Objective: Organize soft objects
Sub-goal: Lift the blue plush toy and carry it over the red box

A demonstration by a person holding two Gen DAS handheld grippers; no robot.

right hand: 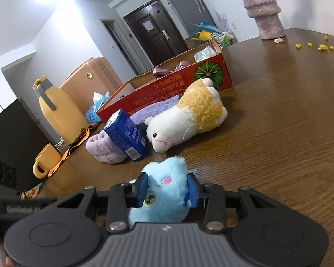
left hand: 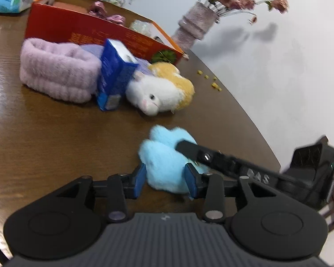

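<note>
A light blue plush toy (left hand: 164,155) lies on the brown table, and both grippers hold it. My left gripper (left hand: 165,180) is shut on its near end. My right gripper (right hand: 168,190) is shut on the blue plush (right hand: 164,184) from the other side; its arm shows in the left wrist view (left hand: 233,162). Beyond lie a white and yellow alpaca plush (left hand: 162,91) (right hand: 189,115), a blue carton (left hand: 115,75) (right hand: 127,135), a folded pink towel (left hand: 55,71) (right hand: 104,149) and a purple cloth (right hand: 155,109).
An orange-red cardboard box (left hand: 82,29) (right hand: 167,93) with soft items stands behind the toys. A vase of flowers (left hand: 198,22) (right hand: 265,9) and yellow crumbs (left hand: 211,82) are near the table edge. A yellow jug (right hand: 58,111) and mug (right hand: 46,162) stand left.
</note>
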